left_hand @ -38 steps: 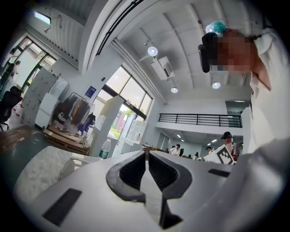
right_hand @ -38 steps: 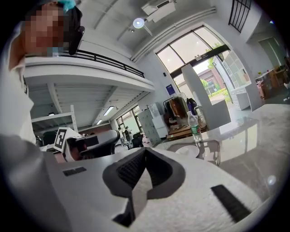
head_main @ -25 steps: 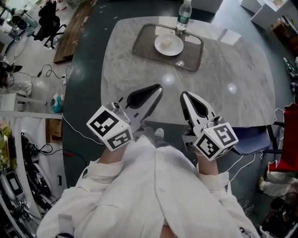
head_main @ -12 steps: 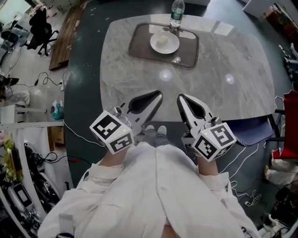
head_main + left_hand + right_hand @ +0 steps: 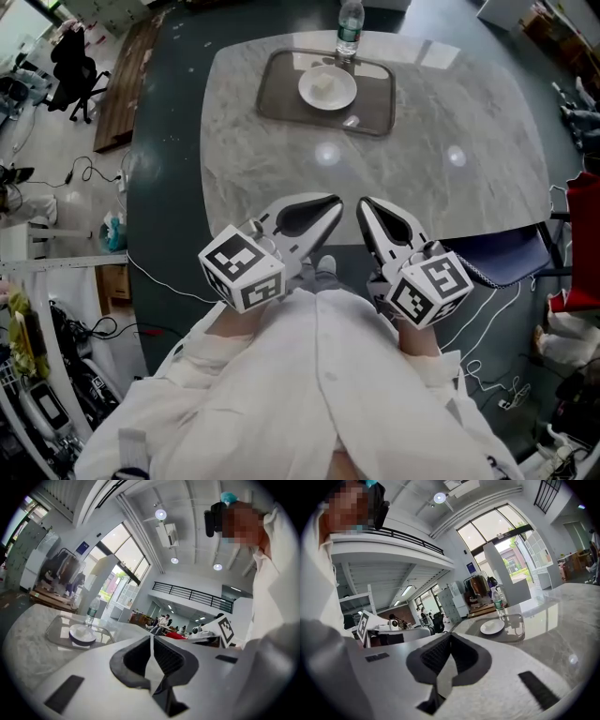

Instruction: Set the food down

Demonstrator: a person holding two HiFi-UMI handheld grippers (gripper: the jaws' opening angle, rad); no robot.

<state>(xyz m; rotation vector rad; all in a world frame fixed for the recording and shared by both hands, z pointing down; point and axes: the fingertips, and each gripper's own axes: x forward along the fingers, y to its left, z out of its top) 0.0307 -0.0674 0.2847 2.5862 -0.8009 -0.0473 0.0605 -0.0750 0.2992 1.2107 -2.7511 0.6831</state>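
Since earlier the left claw (image 5: 330,201) has drifted toward the right claw (image 5: 365,203); both are closed, empty, short of the bench (image 5: 450,112). Likely done: the food (image 5: 325,84) rests on its plate (image 5: 345,97)

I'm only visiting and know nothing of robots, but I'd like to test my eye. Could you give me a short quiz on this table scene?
1. True or false: the food lies on a plate that sits in the tray.
2. What stands at the tray's far edge? A) bottle B) mug C) kettle
3. Fill in: the jaws of the left hand-held gripper and the right hand-held gripper are both ____, with nothing between them.

Key: 1 true; 2 A; 3 shut.
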